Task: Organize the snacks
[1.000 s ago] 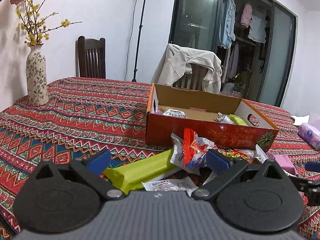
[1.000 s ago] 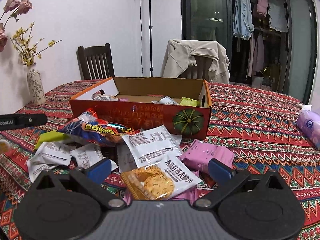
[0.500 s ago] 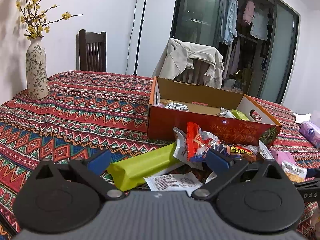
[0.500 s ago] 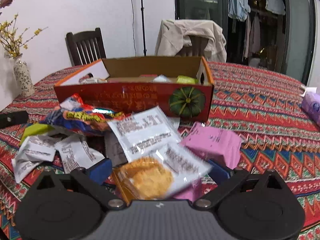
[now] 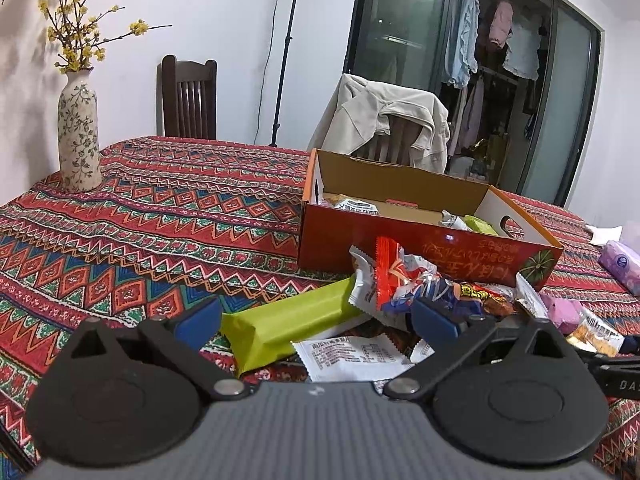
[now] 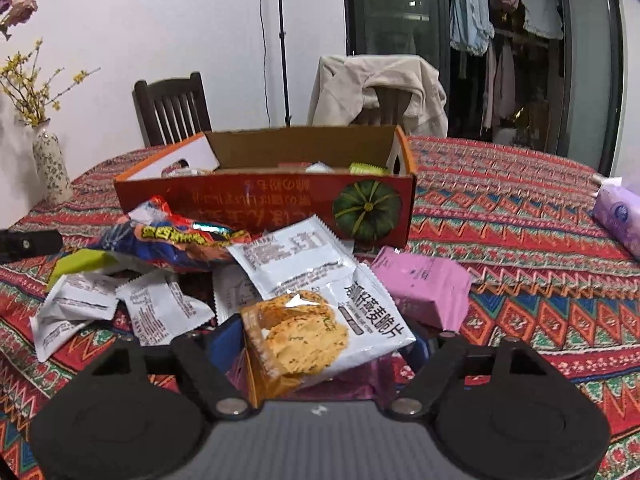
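Closing on the cracker packet [image 6: 320, 336] near the table's front edge, the right gripper [image 6: 320, 344] should pinch only this 1 packet, not the pink pack [image 6: 424, 284] beside it.

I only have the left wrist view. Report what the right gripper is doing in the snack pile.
Observer: The right gripper has the cracker packet between its jaws, which are closing. I can't tell yet whether the pads are pressing on it.
Operator: Tell me what sits next to that packet.
Observer: A pink packet lies just to its right on the tablecloth, with its near corner tucked behind the cracker packet.
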A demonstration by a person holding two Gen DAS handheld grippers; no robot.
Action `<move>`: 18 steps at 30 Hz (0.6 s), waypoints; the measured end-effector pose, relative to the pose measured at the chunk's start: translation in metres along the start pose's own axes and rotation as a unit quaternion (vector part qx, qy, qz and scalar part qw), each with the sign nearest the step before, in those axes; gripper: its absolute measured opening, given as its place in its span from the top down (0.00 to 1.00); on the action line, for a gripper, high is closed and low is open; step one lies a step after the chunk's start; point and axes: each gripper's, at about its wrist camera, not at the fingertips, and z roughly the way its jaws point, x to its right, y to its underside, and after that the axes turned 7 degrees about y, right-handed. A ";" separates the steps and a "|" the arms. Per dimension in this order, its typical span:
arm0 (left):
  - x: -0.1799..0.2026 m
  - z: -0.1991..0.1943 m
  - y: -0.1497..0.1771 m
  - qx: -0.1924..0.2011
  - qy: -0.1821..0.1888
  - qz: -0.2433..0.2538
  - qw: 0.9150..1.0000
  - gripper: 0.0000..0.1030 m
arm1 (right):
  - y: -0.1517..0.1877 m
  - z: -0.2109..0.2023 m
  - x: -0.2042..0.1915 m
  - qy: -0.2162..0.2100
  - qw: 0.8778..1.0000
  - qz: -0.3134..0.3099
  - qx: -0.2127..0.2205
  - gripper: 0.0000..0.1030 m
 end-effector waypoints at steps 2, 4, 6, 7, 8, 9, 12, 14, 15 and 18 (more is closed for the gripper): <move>0.001 -0.002 0.001 -0.001 0.000 0.002 1.000 0.00 | -0.001 -0.006 0.001 0.000 1.000 0.000 0.011 0.25; 0.002 -0.002 0.001 -0.003 -0.001 0.003 1.000 0.00 | -0.001 -0.013 0.001 -0.001 1.000 0.000 0.021 0.26; 0.003 -0.003 0.002 -0.006 -0.001 0.004 1.000 0.00 | -0.001 -0.018 0.001 -0.002 1.000 0.000 0.028 0.26; 0.004 -0.003 0.002 -0.008 -0.001 0.006 1.000 0.00 | -0.001 -0.019 0.001 -0.002 1.000 0.000 0.031 0.26; 0.005 -0.002 0.003 -0.011 -0.001 0.007 1.000 0.00 | -0.001 -0.021 0.001 -0.002 0.999 0.000 0.035 0.26; 0.006 -0.002 0.004 -0.015 -0.001 0.010 1.000 0.00 | -0.001 -0.023 0.001 -0.002 0.999 0.000 0.038 0.26; 0.013 0.003 0.008 -0.035 -0.001 0.026 0.999 0.00 | 0.000 -0.027 0.001 -0.004 0.999 0.001 0.045 0.26; 0.018 0.008 0.011 -0.050 -0.003 0.037 0.998 0.00 | 0.001 -0.028 0.001 -0.005 0.999 0.001 0.047 0.26; 0.020 0.012 0.013 -0.059 -0.005 0.043 0.997 0.00 | 0.001 -0.028 0.001 -0.006 0.999 0.001 0.048 0.26; 0.026 0.024 0.016 -0.079 -0.012 0.060 0.995 0.00 | 0.003 -0.028 0.000 -0.010 0.999 0.001 0.048 0.26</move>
